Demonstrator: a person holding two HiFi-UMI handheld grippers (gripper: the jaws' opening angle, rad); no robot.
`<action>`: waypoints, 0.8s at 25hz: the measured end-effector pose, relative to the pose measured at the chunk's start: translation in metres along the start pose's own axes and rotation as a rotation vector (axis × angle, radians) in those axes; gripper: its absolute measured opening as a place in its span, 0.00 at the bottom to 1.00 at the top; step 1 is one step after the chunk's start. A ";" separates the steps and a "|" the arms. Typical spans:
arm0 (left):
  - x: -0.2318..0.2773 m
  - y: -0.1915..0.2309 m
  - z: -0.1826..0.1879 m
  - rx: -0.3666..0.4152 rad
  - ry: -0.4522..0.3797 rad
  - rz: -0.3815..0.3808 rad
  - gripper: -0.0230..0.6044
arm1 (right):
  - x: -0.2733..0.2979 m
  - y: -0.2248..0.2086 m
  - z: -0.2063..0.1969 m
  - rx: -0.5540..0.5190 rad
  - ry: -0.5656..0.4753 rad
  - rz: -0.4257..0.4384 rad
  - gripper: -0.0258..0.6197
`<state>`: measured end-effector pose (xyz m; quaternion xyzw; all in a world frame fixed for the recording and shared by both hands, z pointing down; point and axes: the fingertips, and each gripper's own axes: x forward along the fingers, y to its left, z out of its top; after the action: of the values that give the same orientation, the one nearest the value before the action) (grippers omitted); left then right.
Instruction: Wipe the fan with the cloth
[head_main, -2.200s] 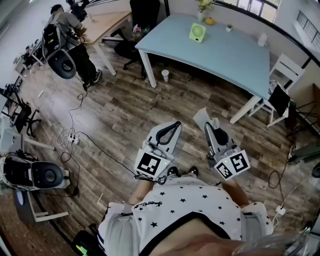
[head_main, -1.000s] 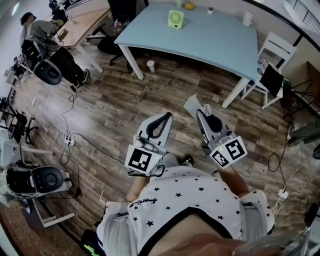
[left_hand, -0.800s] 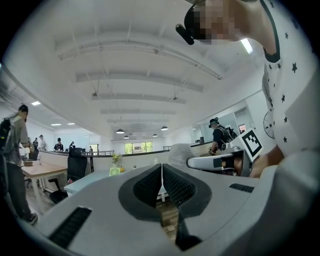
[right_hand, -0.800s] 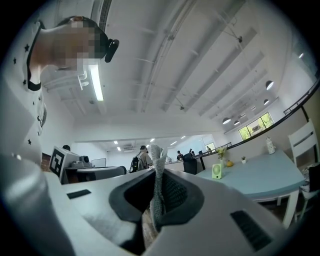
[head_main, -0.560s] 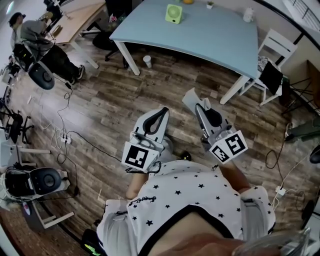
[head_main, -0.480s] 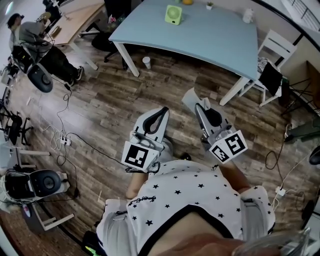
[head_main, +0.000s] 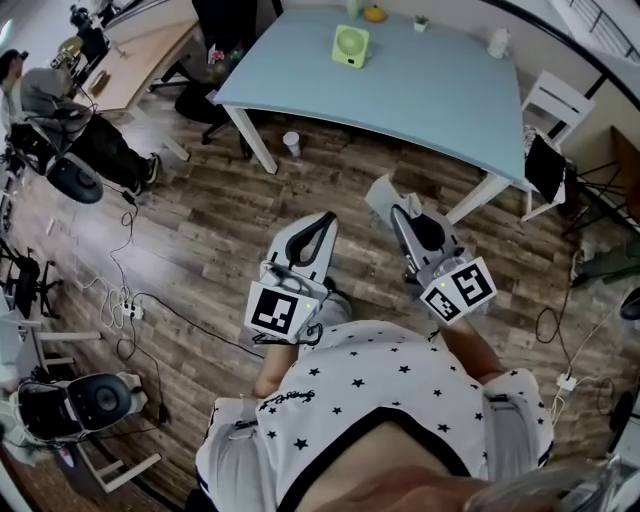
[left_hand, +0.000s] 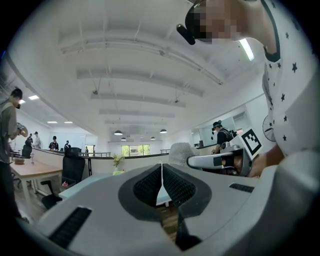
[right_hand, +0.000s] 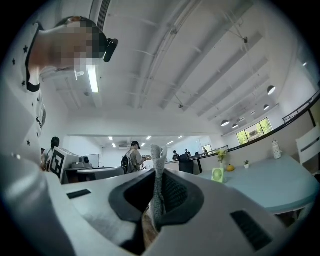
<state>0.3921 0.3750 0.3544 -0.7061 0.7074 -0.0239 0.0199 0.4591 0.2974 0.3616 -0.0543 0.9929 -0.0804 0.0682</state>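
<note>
Since the earlier frames the blue worktop (head_main: 440, 90) has slid leftward in the head view and the seated person at the left has drifted towards the edge, so the wearer appears to be walking towards it. Both grippers are carried low in front of the body over the wooden floor, well apart from the worktop. The green fan (head_main: 351, 46) stands upright near the worktop's far edge, out of reach. The left gripper (head_main: 324, 218) points forward, and the right gripper (head_main: 402, 212) has the pale cloth (head_main: 379, 194) jutting from its tip, likely held ready for wiping once the fan is reached

From the left gripper view, the left gripper (left_hand: 161, 176) is clenched with its jaws meeting and nothing between them, which the head view cannot confirm. It also catches the right gripper (left_hand: 220, 160) alongside, with the cloth (left_hand: 180, 151) bunched at its end

From the right gripper view, the right gripper (right_hand: 157, 196) is clamped on the cloth (right_hand: 158, 156), a fold standing up between the jaws. Only here does the fan (right_hand: 217, 174) show face-on, small on the worktop (right_hand: 272, 184), beside a plant and an orange object
</note>
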 end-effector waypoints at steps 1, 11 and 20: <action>0.002 0.010 0.000 0.002 -0.003 -0.002 0.09 | 0.010 -0.001 -0.001 -0.001 0.000 -0.003 0.07; 0.018 0.094 -0.008 -0.007 -0.004 -0.042 0.09 | 0.091 -0.004 -0.010 -0.005 0.021 -0.047 0.07; 0.013 0.153 -0.017 -0.020 -0.002 -0.028 0.09 | 0.152 0.002 -0.021 -0.004 0.043 -0.034 0.07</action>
<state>0.2379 0.3622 0.3619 -0.7161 0.6977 -0.0162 0.0132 0.3058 0.2848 0.3627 -0.0695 0.9933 -0.0807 0.0452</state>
